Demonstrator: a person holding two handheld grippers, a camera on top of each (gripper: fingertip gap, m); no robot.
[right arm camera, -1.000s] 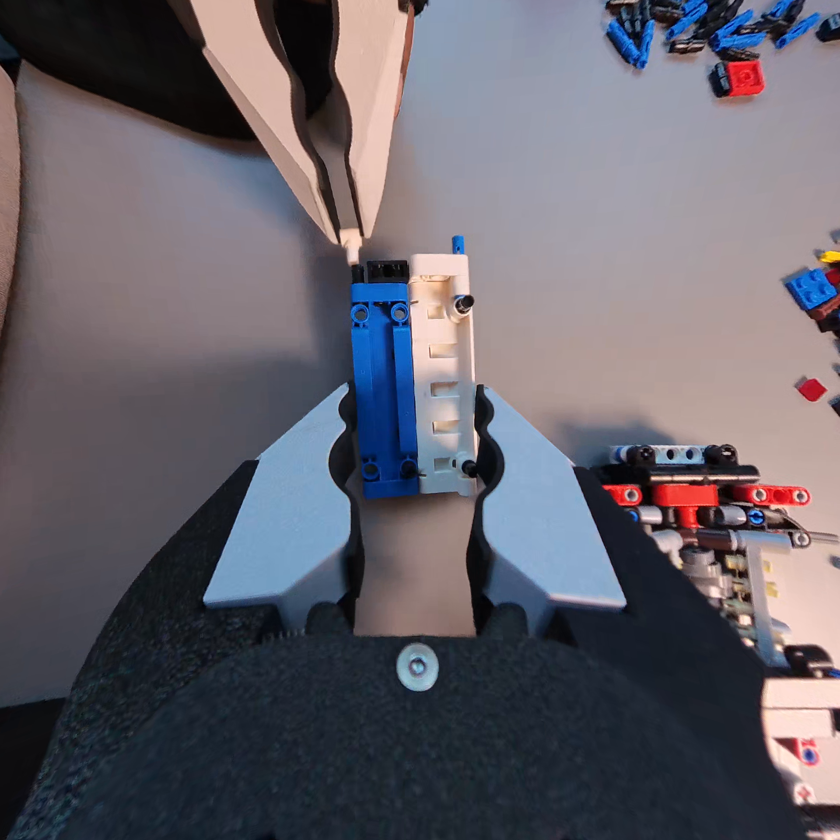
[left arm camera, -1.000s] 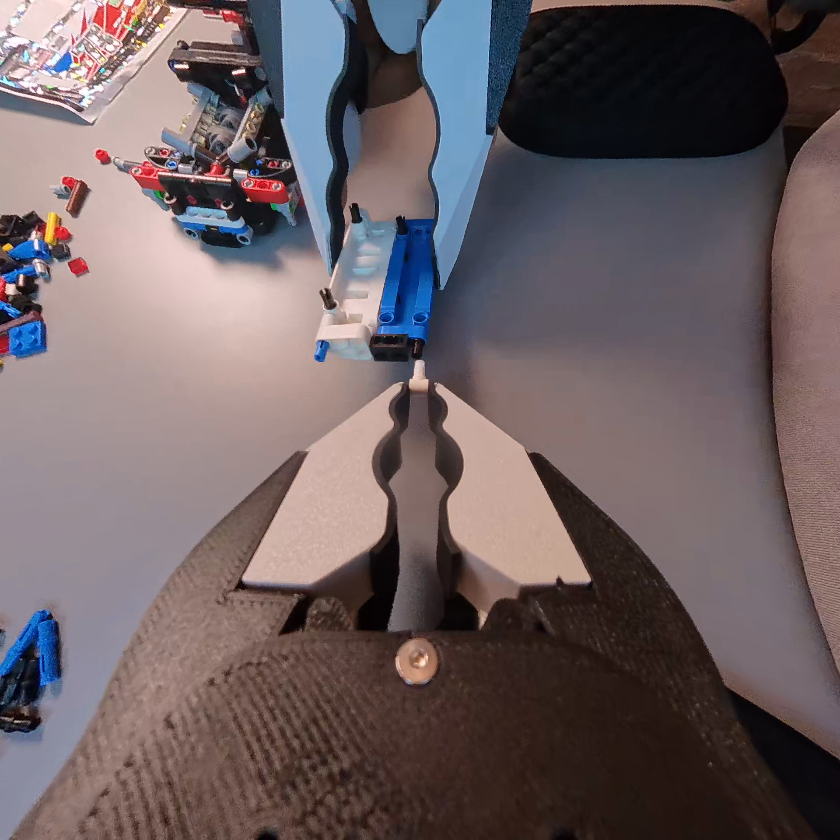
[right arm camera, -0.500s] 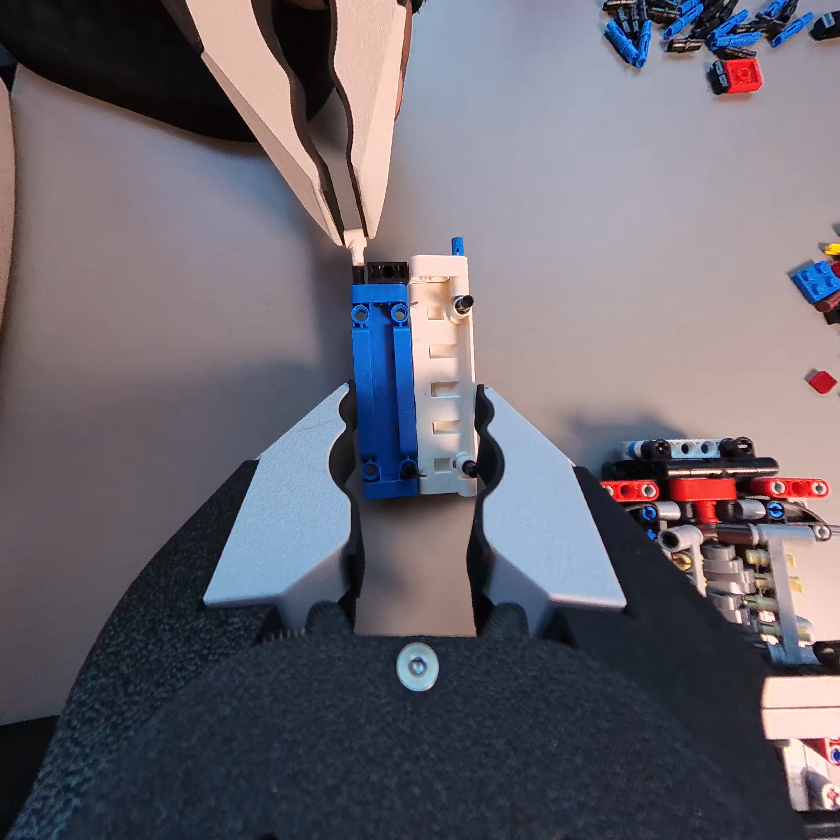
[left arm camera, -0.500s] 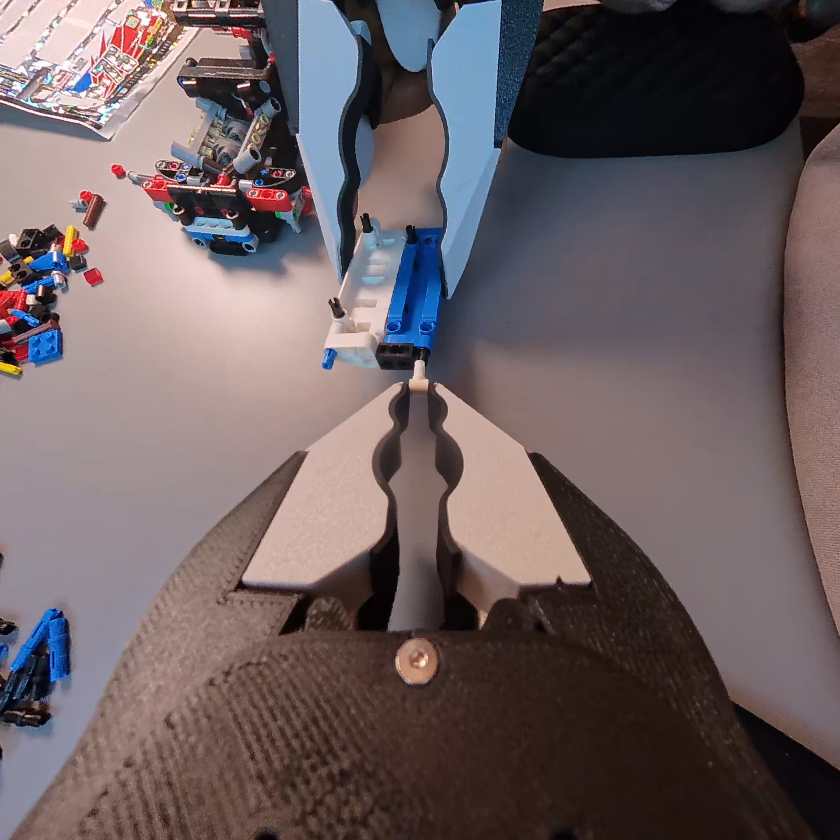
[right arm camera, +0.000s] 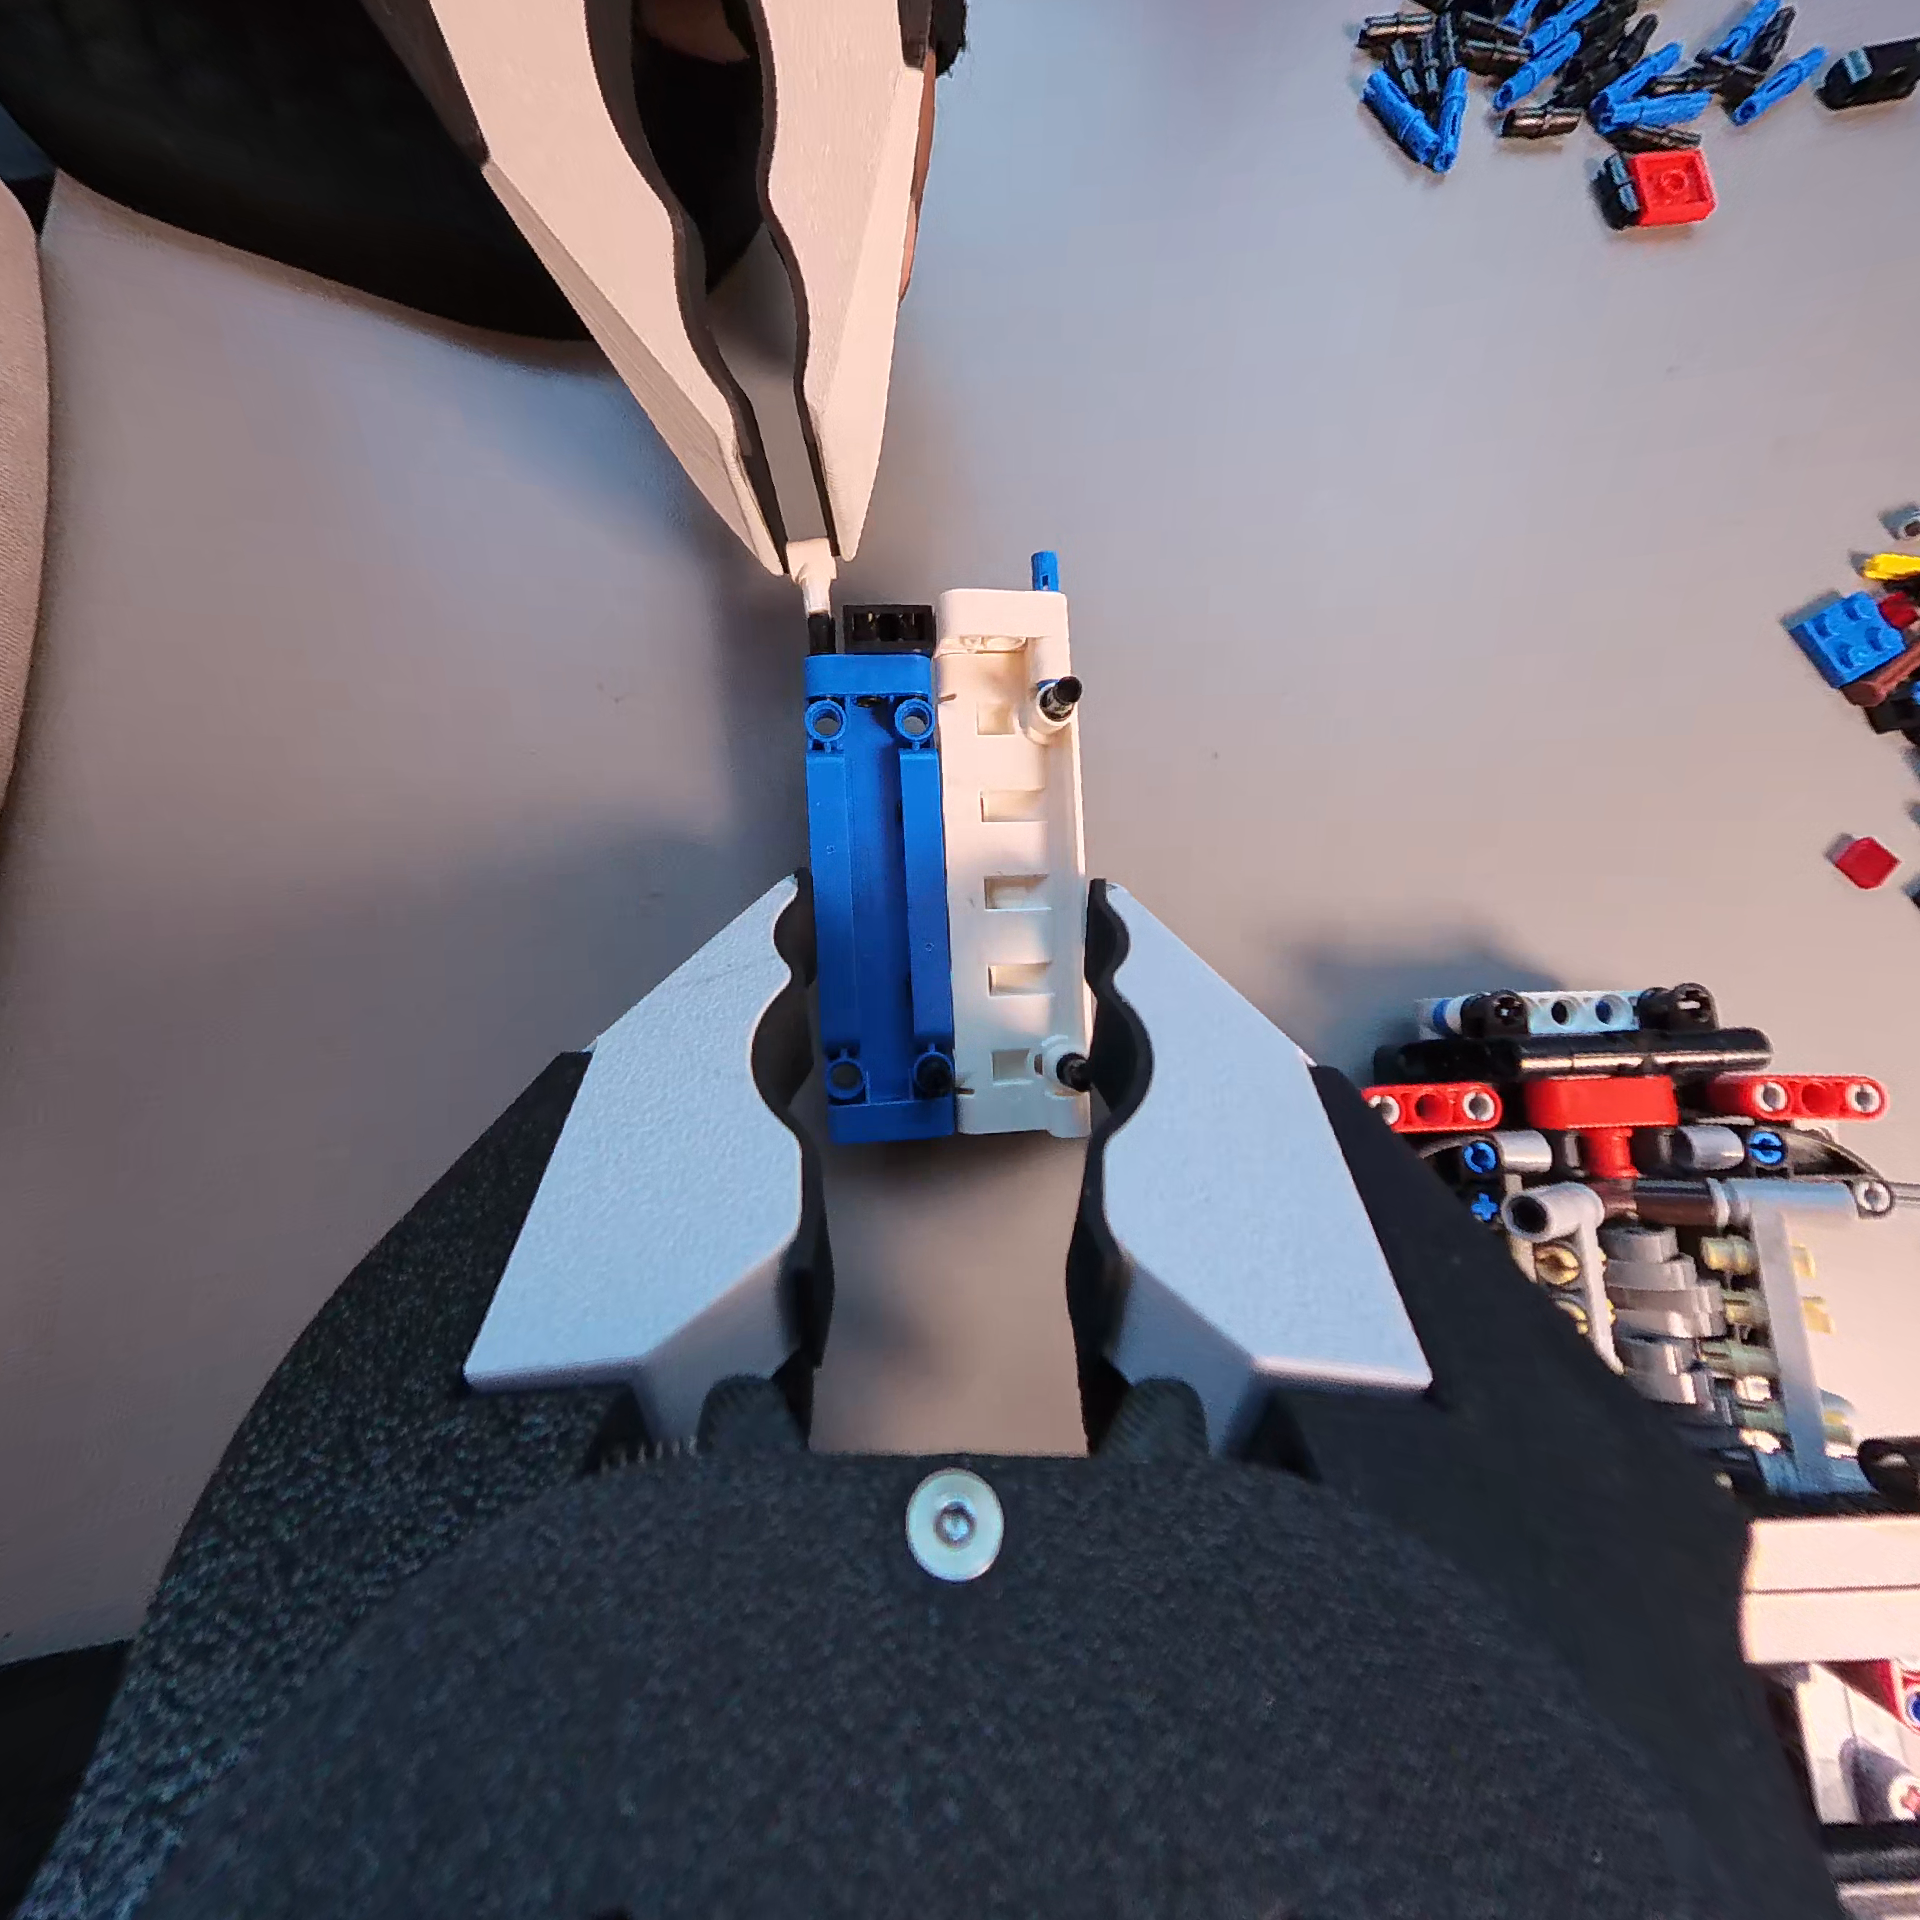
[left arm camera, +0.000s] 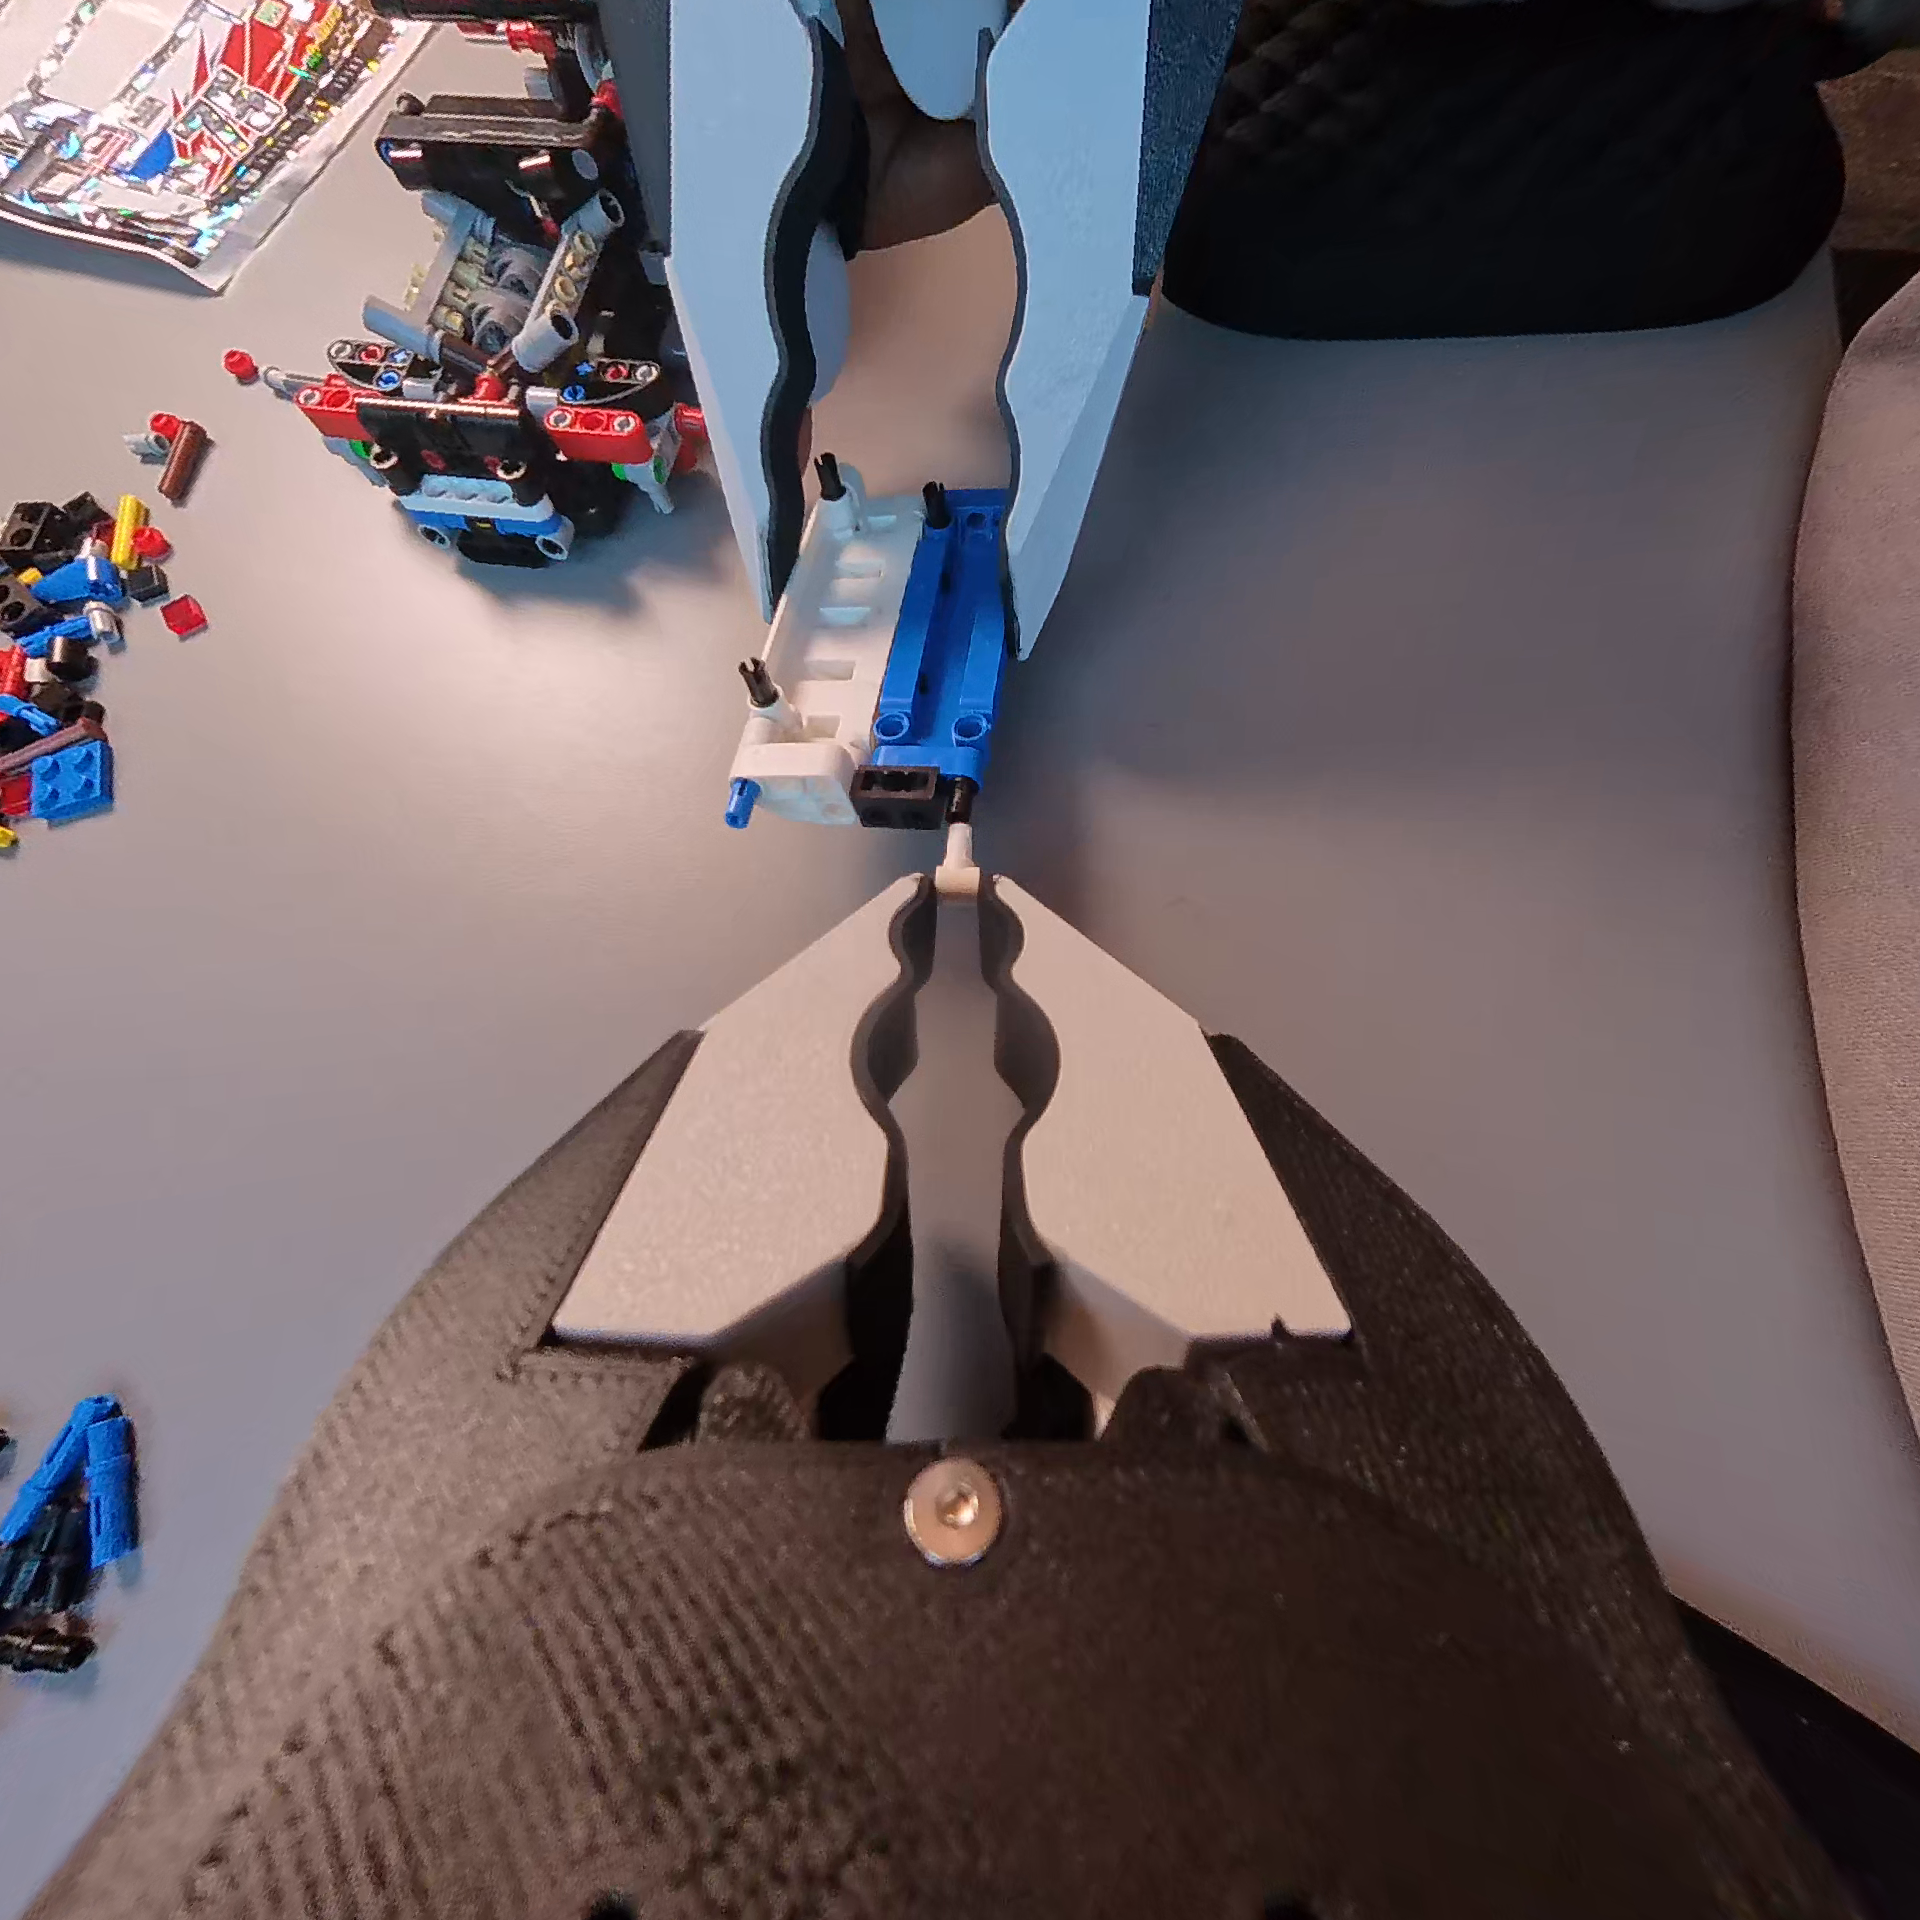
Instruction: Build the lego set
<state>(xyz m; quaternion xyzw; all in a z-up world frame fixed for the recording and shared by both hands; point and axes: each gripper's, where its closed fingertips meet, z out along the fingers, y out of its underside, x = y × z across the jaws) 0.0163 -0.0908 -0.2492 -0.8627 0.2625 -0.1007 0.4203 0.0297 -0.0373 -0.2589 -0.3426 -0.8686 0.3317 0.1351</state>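
Note:
My right gripper [right arm camera: 945, 888] is shut on a blue and white lego panel assembly [right arm camera: 940, 862], which lies flat on the grey table [right arm camera: 1351, 623]. It also shows in the left wrist view [left arm camera: 894, 644], held between the right gripper's fingers [left arm camera: 1060, 436]. My left gripper [left arm camera: 956, 881] is shut on a small white connector piece [left arm camera: 957, 862]. Its tip meets a black pin [left arm camera: 961, 798] at the blue panel's near corner. In the right wrist view the left gripper [right arm camera: 810, 545] comes in from the top with the white connector piece [right arm camera: 814, 587].
A partly built red, black and grey model [left arm camera: 488, 416] stands left of the panel; it also shows in the right wrist view [right arm camera: 1642, 1195]. Loose bricks [left arm camera: 62, 644] and blue pins [right arm camera: 1558, 73] lie scattered. An instruction booklet [left arm camera: 156, 125] lies far left. A black cushion [left arm camera: 1507, 156] sits behind. Across from one pair of fingers to the other is roughly 7 cm.
The left wrist view has drawn back slightly, with more of the model and booklet showing. The white connector stays against the black pin. Both grips are unchanged.

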